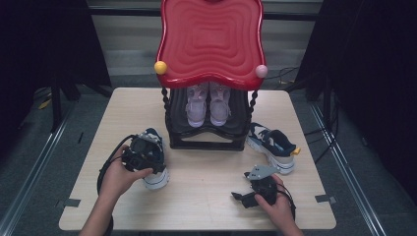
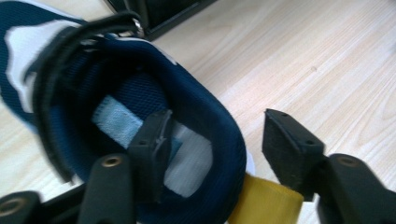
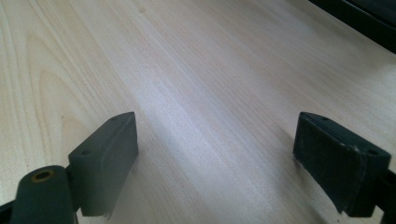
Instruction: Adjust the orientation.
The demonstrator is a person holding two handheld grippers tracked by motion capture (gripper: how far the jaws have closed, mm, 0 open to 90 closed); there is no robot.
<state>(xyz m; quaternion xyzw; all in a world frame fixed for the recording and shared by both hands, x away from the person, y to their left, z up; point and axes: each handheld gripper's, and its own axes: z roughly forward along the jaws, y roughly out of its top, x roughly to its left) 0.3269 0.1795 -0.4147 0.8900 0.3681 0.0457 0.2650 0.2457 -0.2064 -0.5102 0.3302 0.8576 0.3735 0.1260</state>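
A navy and white sneaker (image 1: pixel 153 162) is seen on the left part of the wooden table (image 1: pixel 206 196), just in front of the black shoe rack (image 1: pixel 206 140) with the red top (image 1: pixel 210 39). The left gripper (image 1: pixel 140 158) is held over the sneaker's heel end. In the left gripper view, its jaws are spread wide astride the padded heel collar (image 2: pixel 219 140): 1 jaw is inside the shoe opening, the other outside, above the yellow heel tab (image 2: pixel 266 203). Whether the inner jaw touches the lining cannot be told. The right gripper (image 1: pixel 251 192) is held low near the table's front right, with its jaws wide apart over bare wood. A 2nd matching sneaker (image 1: pixel 273 145) lies right of the rack. 2 pale pink shoes (image 1: pixel 209 103) are placed on the rack's shelf.
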